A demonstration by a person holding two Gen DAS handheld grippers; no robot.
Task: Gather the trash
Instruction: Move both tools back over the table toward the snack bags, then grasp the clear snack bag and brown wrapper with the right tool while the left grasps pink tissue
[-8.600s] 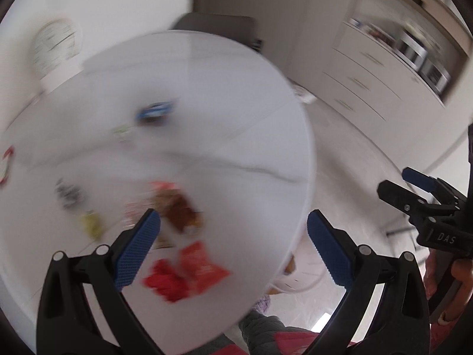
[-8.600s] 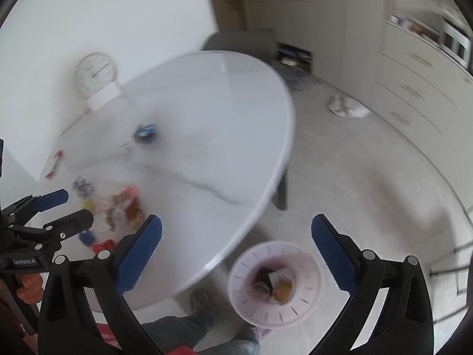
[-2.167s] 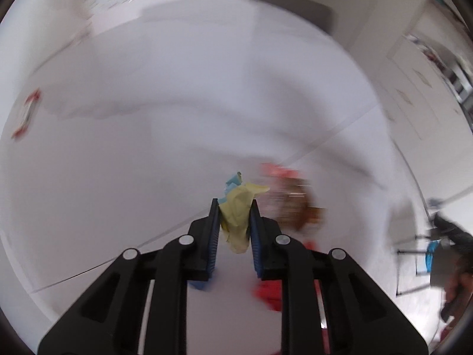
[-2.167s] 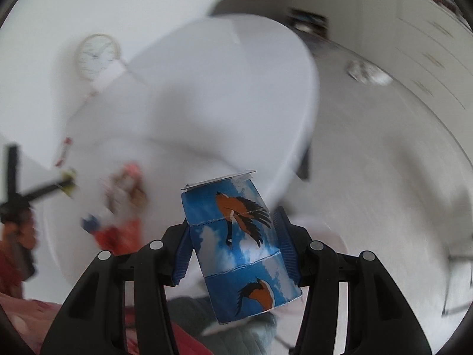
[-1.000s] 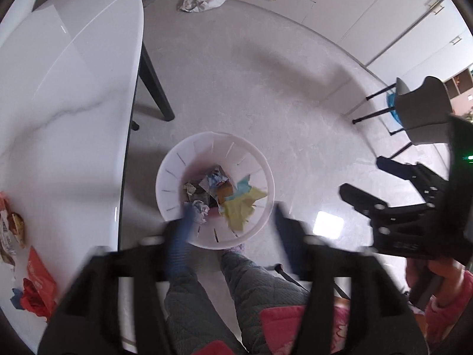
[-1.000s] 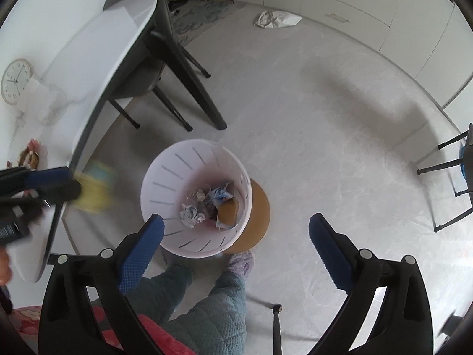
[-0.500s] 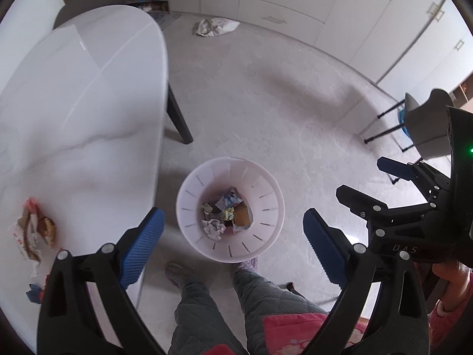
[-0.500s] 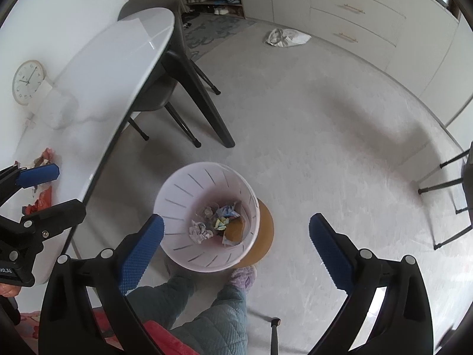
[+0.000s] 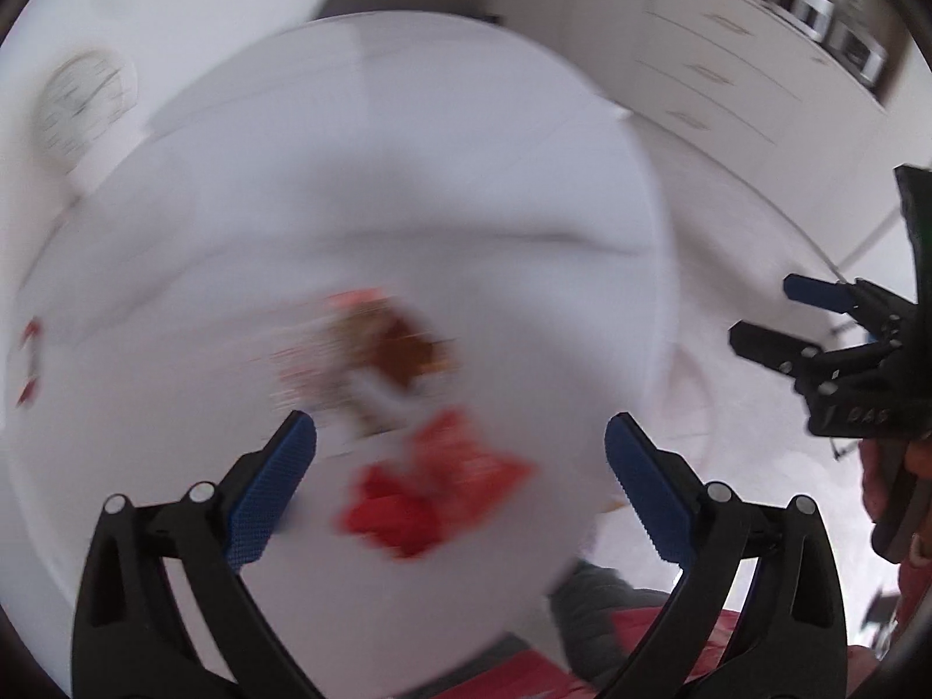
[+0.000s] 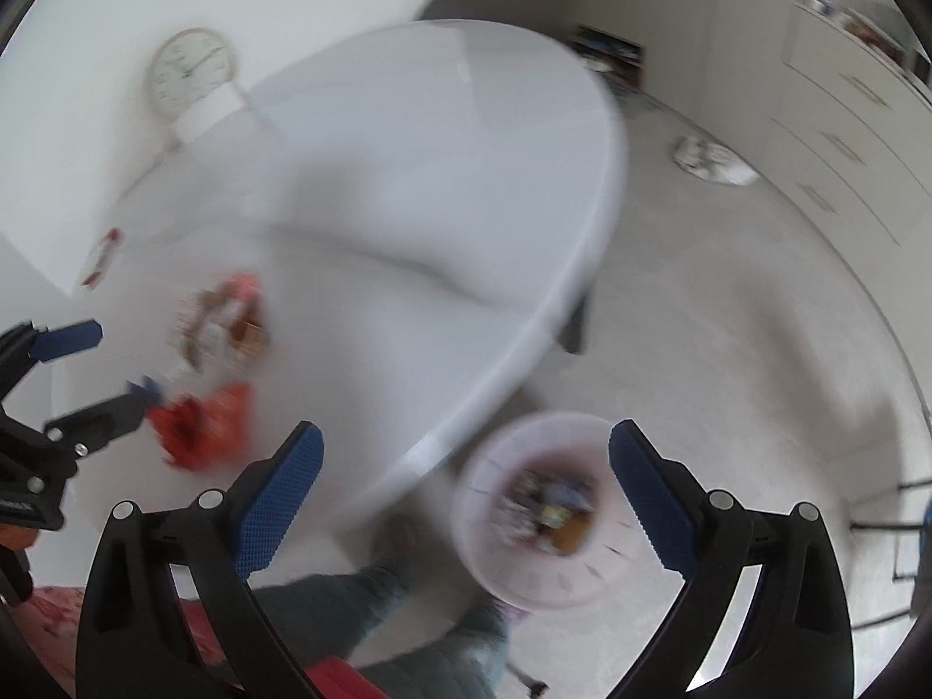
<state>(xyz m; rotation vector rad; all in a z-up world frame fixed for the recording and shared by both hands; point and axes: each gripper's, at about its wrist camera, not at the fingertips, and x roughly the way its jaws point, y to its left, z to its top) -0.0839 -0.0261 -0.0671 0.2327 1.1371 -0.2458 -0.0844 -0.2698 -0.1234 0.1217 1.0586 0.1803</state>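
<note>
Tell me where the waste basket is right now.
The waste basket sits on the floor beside the table's near edge, in the right wrist view, between the right gripper's fingers.

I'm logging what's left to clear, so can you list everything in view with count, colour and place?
table: one, white, centre
red wrappers: blurred heap, red, table near edge
brown and white wrappers: blurred heap, just behind the red ones
red and white scrap: one, table far left
bin: one, white, floor beside table, trash inside
clock: one, white, by wall
rag: one, white, floor by drawers
left tongs: open, empty
right tongs: open, empty
</note>
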